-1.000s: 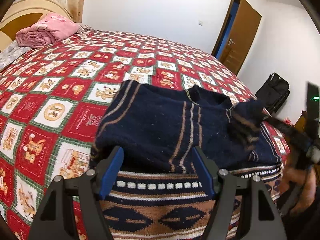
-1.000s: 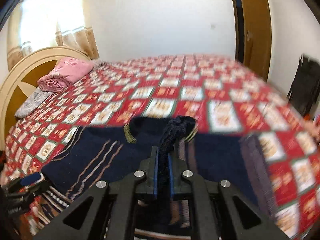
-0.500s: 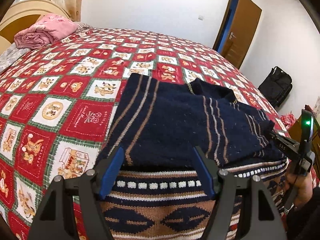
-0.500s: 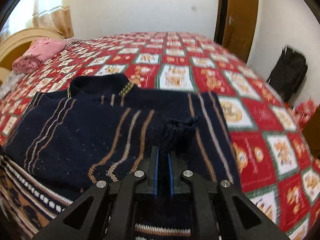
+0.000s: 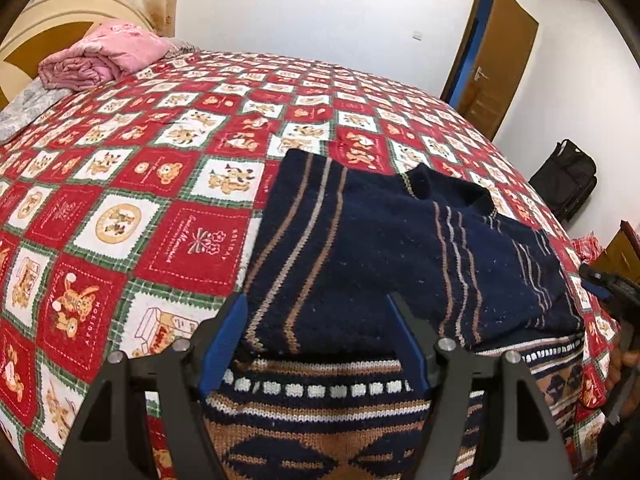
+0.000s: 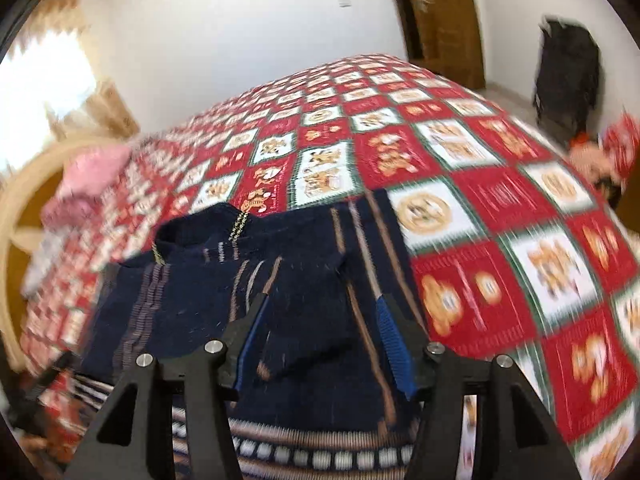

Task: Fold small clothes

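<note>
A navy knitted sweater (image 5: pixel 360 240) with tan stripes and a patterned hem lies on the red patchwork bedspread (image 5: pixel 160 200). Both its sleeves are folded in over the body. My left gripper (image 5: pixel 316 316) stands open just above the hem, with nothing pinched between its blue pads. In the right wrist view my right gripper (image 6: pixel 320 312) hangs over the sweater (image 6: pixel 192 300). Its jaws are opening, and the folded sleeve end (image 6: pixel 308 320) lies loose between them, touched by neither pad. The right gripper (image 5: pixel 612 288) also shows at the right edge of the left wrist view.
A folded pink blanket (image 5: pixel 100 56) lies by the wooden headboard (image 5: pixel 48 24) at the far left. A black bag (image 5: pixel 564 180) stands against the wall on the right, near a brown door (image 5: pixel 500 60). The bed's near edge drops off below the sweater's hem.
My right gripper carried the sleeve across, laid it on the sweater's body, and its shut jaws parted off the cuff. The left gripper barely moved.
</note>
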Demonstrator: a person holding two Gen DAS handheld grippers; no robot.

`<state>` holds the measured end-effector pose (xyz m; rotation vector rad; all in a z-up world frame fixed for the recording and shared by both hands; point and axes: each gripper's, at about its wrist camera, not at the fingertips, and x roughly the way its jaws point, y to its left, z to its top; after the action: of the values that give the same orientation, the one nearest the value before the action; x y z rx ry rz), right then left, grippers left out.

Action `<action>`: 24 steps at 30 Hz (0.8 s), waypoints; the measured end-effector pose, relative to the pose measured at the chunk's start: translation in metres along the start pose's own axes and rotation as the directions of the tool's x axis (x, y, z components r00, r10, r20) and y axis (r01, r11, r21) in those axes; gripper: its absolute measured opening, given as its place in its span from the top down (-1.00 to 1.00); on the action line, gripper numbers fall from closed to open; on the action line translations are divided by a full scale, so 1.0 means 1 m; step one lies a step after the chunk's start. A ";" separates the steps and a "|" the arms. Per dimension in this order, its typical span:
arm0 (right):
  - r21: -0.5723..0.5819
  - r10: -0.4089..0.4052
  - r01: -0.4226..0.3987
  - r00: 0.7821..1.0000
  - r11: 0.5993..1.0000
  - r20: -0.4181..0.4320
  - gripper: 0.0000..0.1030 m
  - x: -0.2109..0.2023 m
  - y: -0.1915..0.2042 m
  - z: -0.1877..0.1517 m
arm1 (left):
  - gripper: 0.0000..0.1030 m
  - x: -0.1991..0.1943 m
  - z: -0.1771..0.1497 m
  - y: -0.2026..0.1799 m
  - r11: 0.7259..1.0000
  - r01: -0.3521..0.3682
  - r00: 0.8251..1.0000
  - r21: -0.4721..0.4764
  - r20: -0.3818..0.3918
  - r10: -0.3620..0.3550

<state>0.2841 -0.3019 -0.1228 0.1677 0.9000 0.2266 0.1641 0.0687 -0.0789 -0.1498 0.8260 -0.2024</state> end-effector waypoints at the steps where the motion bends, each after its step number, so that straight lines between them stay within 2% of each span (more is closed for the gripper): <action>1: -0.021 -0.022 0.022 1.000 1.000 -0.020 -0.08 0.010 0.003 0.001 | -0.41 -0.001 0.000 0.000 1.000 -0.001 1.000 -0.002 0.000 0.001; 2: -0.046 -0.062 0.060 0.997 0.997 -0.050 0.09 0.025 0.008 -0.001 | -0.41 -0.002 -0.001 0.001 1.000 -0.008 1.000 0.000 0.000 0.008; 3: -0.066 -0.083 0.079 0.994 0.995 -0.067 0.35 0.036 0.013 -0.004 | -0.41 -0.003 -0.001 0.001 1.000 -0.016 1.000 0.005 0.002 0.016; 4: -0.085 -0.092 0.088 0.994 0.992 -0.052 0.41 0.038 0.016 -0.006 | -0.41 -0.005 -0.001 0.002 1.000 -0.023 1.000 0.011 0.005 0.023; 6: -0.120 -0.089 0.086 0.996 0.989 -0.024 0.68 0.036 0.023 -0.008 | -0.41 -0.008 0.000 0.004 0.999 -0.041 0.999 0.023 0.013 0.040; 8: -0.138 -0.107 0.106 0.994 0.985 0.005 0.70 0.030 0.025 -0.006 | -0.41 -0.010 0.001 0.006 0.997 -0.062 0.998 0.034 0.023 0.061; 12: -0.203 -0.151 0.178 0.978 0.963 0.142 0.72 0.005 0.030 0.010 | -0.41 -0.004 0.004 0.011 0.998 -0.068 0.997 0.010 0.020 0.068; 14: -0.225 -0.176 0.211 0.971 0.951 0.164 0.72 0.006 0.031 0.016 | -0.41 -0.001 0.005 0.012 0.997 -0.074 0.997 -0.001 0.022 0.074; 16: -0.250 -0.203 0.236 0.967 0.939 0.152 0.71 0.018 0.032 0.018 | -0.41 0.005 0.004 0.008 0.996 -0.084 0.996 0.007 0.011 0.084; 18: -0.264 -0.218 0.237 0.971 0.935 0.099 0.71 0.040 0.029 0.014 | -0.41 0.009 0.002 0.005 0.996 -0.089 0.996 0.020 0.004 0.089; 20: -0.275 -0.256 0.263 0.965 0.925 0.062 0.70 0.057 0.026 0.005 | -0.41 0.016 -0.002 0.000 0.994 -0.101 0.995 0.038 -0.005 0.101; 22: -0.275 -0.260 0.272 0.962 0.922 0.081 0.63 0.053 0.027 0.004 | -0.42 0.023 -0.005 -0.003 0.992 -0.116 0.993 0.050 -0.030 0.117; 24: -0.265 -0.263 0.268 0.963 0.926 0.055 0.54 0.043 0.025 0.007 | -0.42 0.029 -0.008 -0.002 0.991 -0.120 0.991 0.058 -0.058 0.124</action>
<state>0.3123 -0.2667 -0.1452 -0.2063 0.8535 0.0932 0.1768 0.0593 -0.1047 -0.0416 0.8874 -0.1145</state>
